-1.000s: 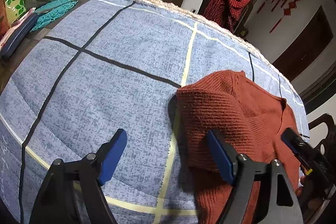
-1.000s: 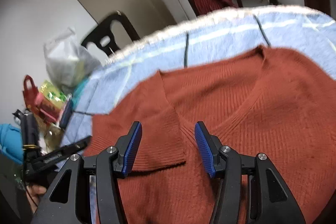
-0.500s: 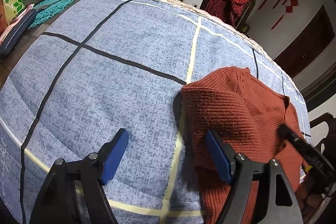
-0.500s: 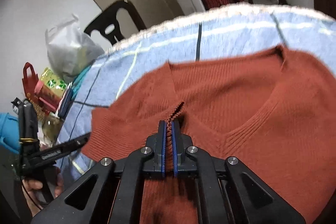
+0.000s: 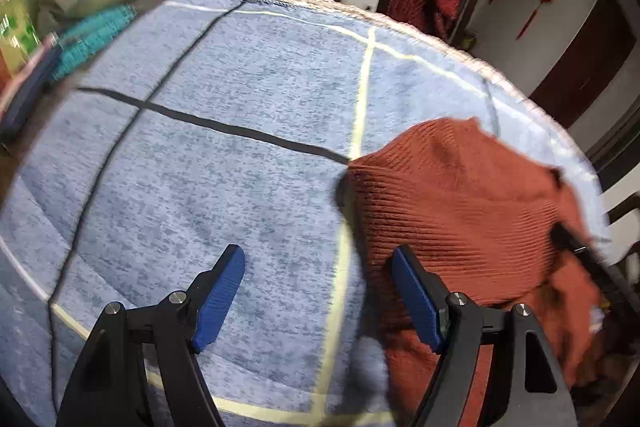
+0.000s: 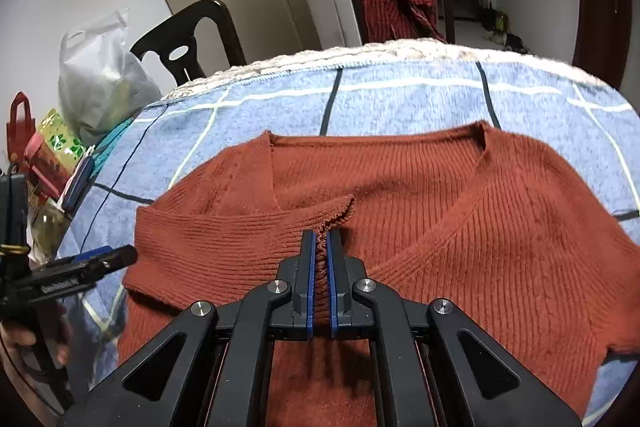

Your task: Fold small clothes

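The blue checked cloth (image 6: 400, 107) is spread over the table and fills most of both views. On it, from the centre toward 3 o'clock in the right wrist view, the rust-red knitted sweater (image 6: 500, 227) is laid front-up, its V-neck opening toward 12 o'clock. Its sleeve (image 6: 224, 235) has been brought across the chest from 9 o'clock, and the ribbed cuff (image 6: 336, 213) is puckered at the centre.

The right gripper (image 6: 319, 255) is clenched on that cuff, a thin ridge of knit pinched between the blue pads (image 6: 309, 279). The left gripper (image 5: 316, 291) is held released, jaws wide, with only cloth between them; the sweater's folded edge lies just beside its right pad (image 5: 416, 299), at about 3 o'clock in the left wrist view.

A slip is judged the main risk: only a narrow bite of loose, stretchy rib is held, so a quick pull could let it escape or drag it out of shape. With nothing pinned by the left gripper, the whole garment could be dragged over the cloth and the sleeve fold skewed. Clutter at 9 o'clock, a white plastic bag (image 6: 100, 75) and packets (image 6: 52, 151), is well apart.
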Available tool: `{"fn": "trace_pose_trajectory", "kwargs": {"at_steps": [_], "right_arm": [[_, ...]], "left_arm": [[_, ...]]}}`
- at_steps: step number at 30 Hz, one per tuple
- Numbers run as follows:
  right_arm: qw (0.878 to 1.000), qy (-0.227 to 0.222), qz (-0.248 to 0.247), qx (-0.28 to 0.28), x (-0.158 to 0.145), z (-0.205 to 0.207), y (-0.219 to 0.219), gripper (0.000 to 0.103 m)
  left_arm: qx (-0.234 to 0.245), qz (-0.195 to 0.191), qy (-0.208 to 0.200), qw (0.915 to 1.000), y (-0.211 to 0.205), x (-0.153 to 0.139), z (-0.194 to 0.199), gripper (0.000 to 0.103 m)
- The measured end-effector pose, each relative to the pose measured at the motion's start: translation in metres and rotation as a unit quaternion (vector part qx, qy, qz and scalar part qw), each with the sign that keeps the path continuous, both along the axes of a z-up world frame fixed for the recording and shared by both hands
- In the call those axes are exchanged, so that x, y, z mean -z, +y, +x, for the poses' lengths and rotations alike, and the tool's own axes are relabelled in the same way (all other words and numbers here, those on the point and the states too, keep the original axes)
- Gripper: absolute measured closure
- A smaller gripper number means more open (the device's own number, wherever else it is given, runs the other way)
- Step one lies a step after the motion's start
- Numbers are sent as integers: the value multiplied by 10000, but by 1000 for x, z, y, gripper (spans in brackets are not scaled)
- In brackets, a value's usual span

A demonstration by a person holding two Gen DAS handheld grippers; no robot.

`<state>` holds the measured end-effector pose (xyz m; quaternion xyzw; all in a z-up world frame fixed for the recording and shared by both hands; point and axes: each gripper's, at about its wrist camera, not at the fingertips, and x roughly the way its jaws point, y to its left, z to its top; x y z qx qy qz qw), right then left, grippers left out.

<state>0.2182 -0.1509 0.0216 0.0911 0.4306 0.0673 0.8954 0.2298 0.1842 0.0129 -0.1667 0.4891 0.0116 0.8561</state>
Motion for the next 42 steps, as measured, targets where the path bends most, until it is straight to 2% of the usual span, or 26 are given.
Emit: {"fn": "trace_pose_trajectory", "kwargs": {"at_steps": [2, 3, 4, 7, 11, 13, 15, 17, 18, 20, 21, 24, 28, 32, 33, 38, 42], "right_arm": [[10000, -7, 36, -14, 0, -1, -2, 98], [10000, -12, 42, -21, -1, -2, -3, 98], [10000, -12, 67, -28, -1, -2, -3, 98], [10000, -8, 86, -28, -1, -2, -2, 98], [10000, 64, 51, -6, 3, -3, -1, 98], [10000, 82, 38, -4, 5, -4, -1, 98], [10000, 81, 56, 2, 6, -5, -3, 98], [9999, 67, 73, 12, 5, -6, -5, 98], [9999, 69, 82, 21, 5, -7, -6, 98], [9999, 79, 85, 8, 5, -7, -6, 98], [9999, 77, 79, 18, 6, -6, -6, 98], [9999, 21, 122, 55, 5, -7, -7, 98], [9999, 78, -22, 70, 8, -7, -4, 98], [9996, 151, -198, 135, 13, -7, -5, 98], [9996, 165, -165, 163, 14, -6, -6, 95], [9995, 125, 78, 271, 8, -11, -18, 95], [9998, 62, 99, 145, 4, -19, -15, 92]], "left_arm": [[-31, -826, -109, 9965, 11, -4, -3, 25], [-20, -1055, -143, 9943, 14, -7, -2, 25], [40, -1096, -208, 9937, 13, -11, -3, 25], [307, -895, -433, 9946, -2, -21, -2, 25], [418, -591, -213, 9971, -22, -12, 8, 25], [418, -441, 7, 9982, -27, -3, 10, 38], [423, -500, 120, 9978, -30, 5, 13, 50], [349, -481, 67, 9982, -32, 4, 10, 55], [339, -488, 73, 9982, -32, 4, 10, 64], [311, -503, 141, 9981, -31, 5, 12, 73], [279, -467, 180, 9984, -32, 6, 13, 82], [229, -268, 153, 9993, -33, 5, 15, 91], [218, -170, 114, 9996, -30, 8, 12, 90], [261, 129, 52, 9996, -38, 6, 11, 89], [241, 158, 58, 9996, -37, 7, 11, 86], [142, 255, 55, 9996, -32, 4, 6, 74], [216, 556, -9, 9982, -38, -2, -1, 68]]}}
